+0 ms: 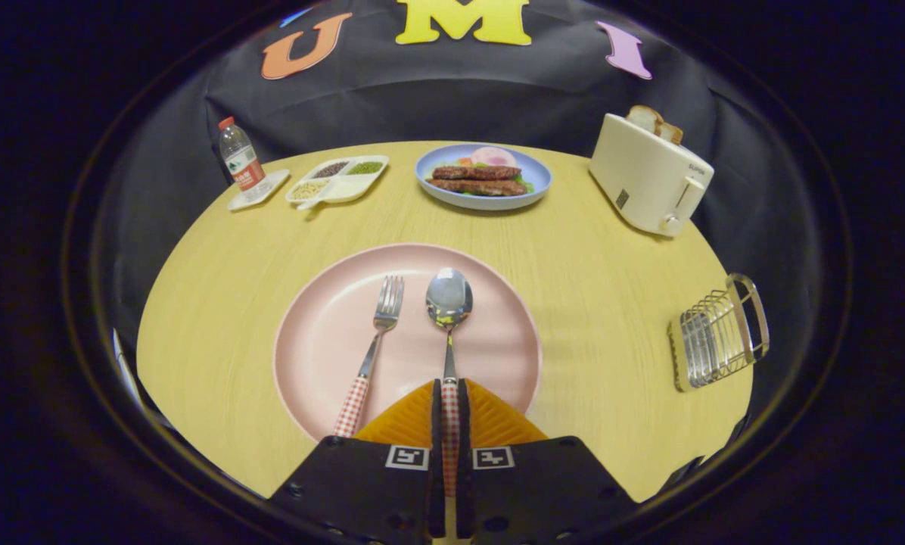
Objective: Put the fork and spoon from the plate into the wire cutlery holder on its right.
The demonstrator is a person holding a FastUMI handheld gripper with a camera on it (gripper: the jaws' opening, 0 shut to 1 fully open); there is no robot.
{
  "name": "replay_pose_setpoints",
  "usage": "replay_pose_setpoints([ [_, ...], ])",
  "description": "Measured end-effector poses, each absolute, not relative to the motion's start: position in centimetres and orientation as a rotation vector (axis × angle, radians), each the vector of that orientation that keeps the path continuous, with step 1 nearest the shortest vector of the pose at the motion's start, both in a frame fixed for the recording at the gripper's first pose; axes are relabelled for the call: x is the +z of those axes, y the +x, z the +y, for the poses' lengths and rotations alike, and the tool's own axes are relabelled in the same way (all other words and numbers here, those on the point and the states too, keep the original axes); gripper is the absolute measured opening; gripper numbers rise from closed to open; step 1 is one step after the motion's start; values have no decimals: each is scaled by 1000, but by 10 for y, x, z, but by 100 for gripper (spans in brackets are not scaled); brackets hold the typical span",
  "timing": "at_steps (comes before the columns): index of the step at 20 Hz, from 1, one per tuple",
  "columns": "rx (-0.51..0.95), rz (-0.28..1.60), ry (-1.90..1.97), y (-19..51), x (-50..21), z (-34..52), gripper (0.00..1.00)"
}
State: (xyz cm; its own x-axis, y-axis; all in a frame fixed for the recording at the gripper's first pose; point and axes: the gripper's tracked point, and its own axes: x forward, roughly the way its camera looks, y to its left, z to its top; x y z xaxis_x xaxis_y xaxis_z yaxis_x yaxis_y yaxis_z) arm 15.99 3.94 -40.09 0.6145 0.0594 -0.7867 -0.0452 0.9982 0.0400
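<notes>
Gripper view has the gripper (450,397) clamped on the spoon's (449,303) red-checked handle, both orange fingers (411,420) pressing it, the bowl lying ahead on the pink plate (316,341) beside the fork (373,348). Well off to the right stands the wire holder (717,333) near the table's (218,250) edge. Beyond sit a toaster (645,178) whose small brand mark is too blurred to read, a bottle (241,160) with a red label, also unreadable, a divided tray (337,180) and a blue dish (483,178) of food.
</notes>
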Motion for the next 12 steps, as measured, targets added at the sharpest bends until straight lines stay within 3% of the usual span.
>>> replay_pose_setpoints([
  [12, 67, 745, 53, 102, -271, -24, 6],
])
